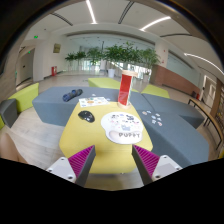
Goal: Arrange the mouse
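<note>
A dark computer mouse (87,116) lies on a yellow table (95,138), left of a round white mouse mat (123,126) with dark print. My gripper (112,160) hovers above the table's near end, well short of the mouse. Its two magenta pads (80,158) stand wide apart with nothing between them but bare table.
A red upright stand (124,88) is at the table's far end. White papers (97,101) lie far left and small dark items (152,116) far right. Grey seating (185,125) flanks the table. Green plants (110,52) stand beyond.
</note>
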Available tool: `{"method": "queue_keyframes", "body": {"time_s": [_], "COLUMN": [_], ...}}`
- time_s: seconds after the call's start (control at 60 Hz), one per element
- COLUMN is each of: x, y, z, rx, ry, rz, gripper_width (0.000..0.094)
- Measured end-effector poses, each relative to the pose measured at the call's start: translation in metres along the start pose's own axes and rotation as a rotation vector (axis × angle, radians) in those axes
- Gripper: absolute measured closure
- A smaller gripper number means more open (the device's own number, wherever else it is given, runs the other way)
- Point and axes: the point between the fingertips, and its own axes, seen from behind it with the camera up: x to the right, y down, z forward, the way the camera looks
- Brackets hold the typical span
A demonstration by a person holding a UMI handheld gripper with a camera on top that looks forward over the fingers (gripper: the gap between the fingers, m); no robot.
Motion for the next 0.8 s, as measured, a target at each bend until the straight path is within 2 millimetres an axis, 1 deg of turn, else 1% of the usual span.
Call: {"method": "queue_keyframes", "body": {"time_s": [0.017,0.033,0.083,0.167,0.183,0.2,0.233,0.3,0.317,0.333,0.383,0.4,0.45,0.467,0.533,0.583,0.6,0.667,0.75,0.8], "x": [-0.001,0.0,-0.005,-0.022,-0.039,-0.035,-0.047,-0.069,-0.077,-0.08,-0.093,-0.096,-0.105,-0.105,-0.113,-0.118,-0.117,-0.125,-0.132,-0.131], "y": [0.0,0.001,0.001,-0.006,-0.011,-0.015,-0.021,-0.032,-0.036,-0.041,-0.044,-0.047,-0.048,-0.046,-0.055,-0.057,-0.054,-0.057,-0.068,-0.075], "z": [0.001,0.009,0.017,0.053,0.037,0.065,0.079,0.113,0.112,0.127,0.154,0.167,0.193,0.203,0.229,0.248,0.259,0.273,0.29,0.303], "rx": [-0.002,-0.004,-0.008,-0.009,-0.004,0.007,0.03,0.041,0.042,0.039,0.032,0.028,0.019,0.019,0.018,0.011,0.009,-0.007,-0.003,-0.002], "ry": [-0.002,-0.004,-0.019,-0.081,-0.093,-0.112,-0.136,-0.18,-0.19,-0.2,-0.226,-0.231,-0.241,-0.242,-0.232,-0.237,-0.241,-0.268,-0.288,-0.285], "rz": [0.0,0.0,0.007,-0.006,-0.018,-0.03,-0.052,-0.068,-0.067,-0.065,-0.068,-0.073,-0.108,-0.121,-0.169,-0.186,-0.189,-0.167,-0.134,-0.118], "gripper_width": [0.0132,0.0131,0.0134,0.0131,0.013,0.0132,0.0133,0.0136,0.0136,0.0138,0.0137,0.0138,0.014,0.014,0.0141,0.0141,0.0144,0.0141,0.0142,0.014]}}
